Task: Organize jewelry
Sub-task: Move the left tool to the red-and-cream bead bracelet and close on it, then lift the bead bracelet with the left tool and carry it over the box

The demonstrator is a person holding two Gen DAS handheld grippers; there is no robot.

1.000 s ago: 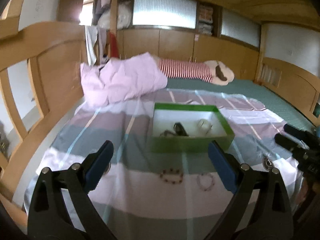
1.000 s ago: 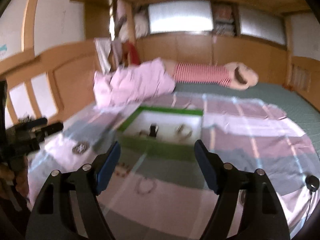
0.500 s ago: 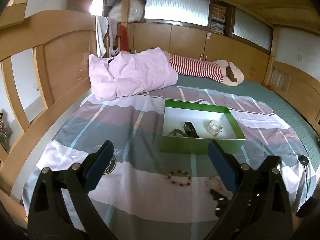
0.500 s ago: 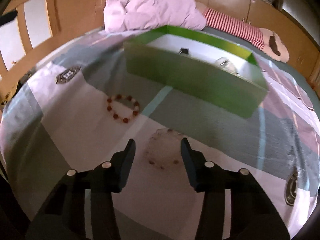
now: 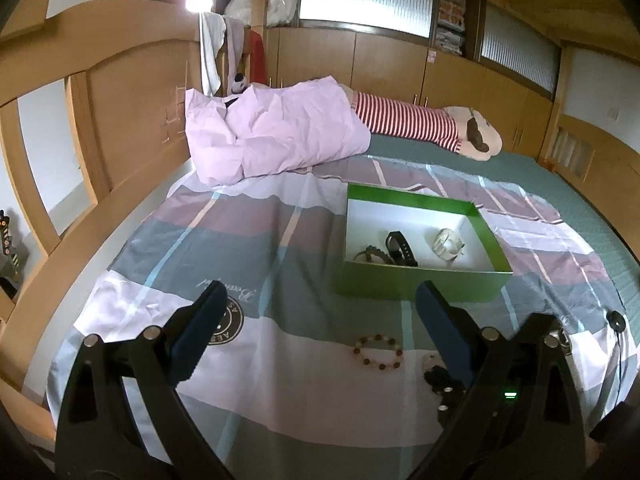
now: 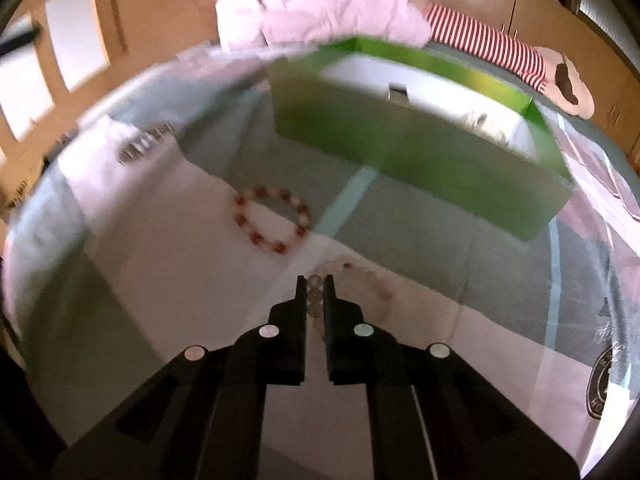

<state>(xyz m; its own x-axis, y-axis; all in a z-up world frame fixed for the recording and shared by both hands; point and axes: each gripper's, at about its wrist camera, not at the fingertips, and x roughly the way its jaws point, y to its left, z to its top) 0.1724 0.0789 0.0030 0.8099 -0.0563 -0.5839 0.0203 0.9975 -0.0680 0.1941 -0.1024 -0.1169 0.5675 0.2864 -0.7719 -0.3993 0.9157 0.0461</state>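
Observation:
A green box with a white inside sits on the bedspread and holds a black watch, a pale bracelet and a dark chain. In front of it lies a red and white bead bracelet. My right gripper is down on the spread, shut on a clear bead bracelet whose other beads trail to the right. In the left wrist view that gripper shows as black fingers low right, behind my own right finger. My left gripper hangs open over the spread, holding nothing.
A pink quilt and a striped plush toy lie at the far end of the bed. A wooden bed rail runs along the left. A small black round object on a cord lies at the right.
My right gripper dropped to the bedspread and shut on the clear bead bracelet. The left gripper drifted slightly, so the box now sits further right in its view.

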